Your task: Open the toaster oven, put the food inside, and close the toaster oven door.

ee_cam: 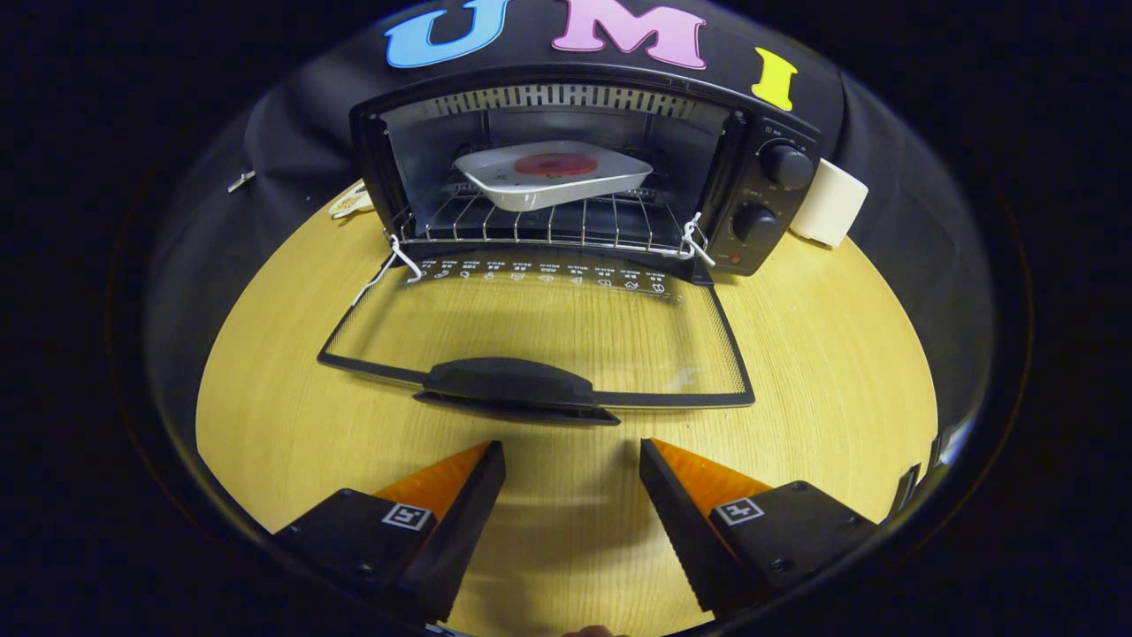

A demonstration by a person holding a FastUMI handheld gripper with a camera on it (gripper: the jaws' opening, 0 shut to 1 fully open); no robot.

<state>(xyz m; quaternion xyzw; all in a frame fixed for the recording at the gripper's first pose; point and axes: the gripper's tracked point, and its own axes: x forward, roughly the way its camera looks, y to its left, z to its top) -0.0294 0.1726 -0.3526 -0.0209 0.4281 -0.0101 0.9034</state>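
Observation:
The black toaster oven (761, 190) stands at the far side of the round wooden table (822, 354). Its glass door (548, 332) lies folded down flat toward me, with the dark handle (508, 385) at its near edge. Inside, on the wire rack (539, 226), sits a white dish (553, 177) holding a round red piece of food (555, 165). My gripper (573, 456) is open, with nothing between its fingers. It hangs over the table just short of the door handle, which lies ahead of the fingertips.
Two black knobs (785, 165) sit on the oven's right panel. A white roll (829, 203) stands behind the oven's right side. A small pale object (352, 203) lies on the table left of the oven. Bare tabletop flanks the door on both sides.

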